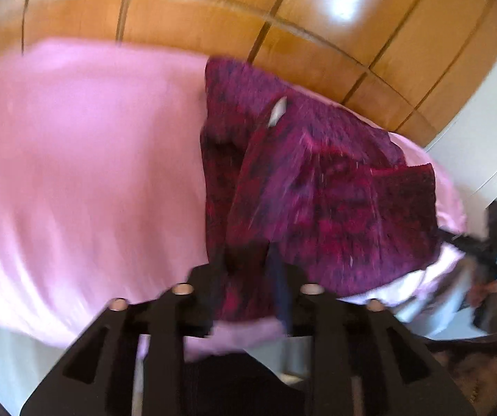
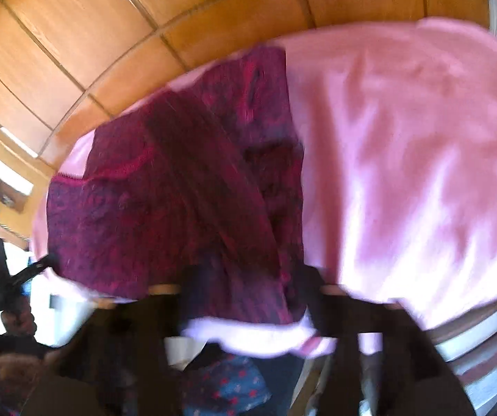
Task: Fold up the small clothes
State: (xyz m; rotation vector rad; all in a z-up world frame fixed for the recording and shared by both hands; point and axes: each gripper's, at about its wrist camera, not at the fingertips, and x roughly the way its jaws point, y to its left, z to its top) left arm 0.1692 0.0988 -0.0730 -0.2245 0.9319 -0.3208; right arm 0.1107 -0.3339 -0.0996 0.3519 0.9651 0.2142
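Your left gripper (image 1: 248,277) had its fingers (image 1: 279,291) closed on the near edge of the magenta knit garment (image 1: 317,187), low centre of the left wrist view. The garment lay partly folded on the pink bedsheet (image 1: 75,173), right of centre. Your right gripper (image 2: 248,291) pinched the same garment (image 2: 165,201) at its near hem (heavy blur, but cloth sat between both fingers). Wooden wardrobe panels (image 2: 75,34) filled the top.
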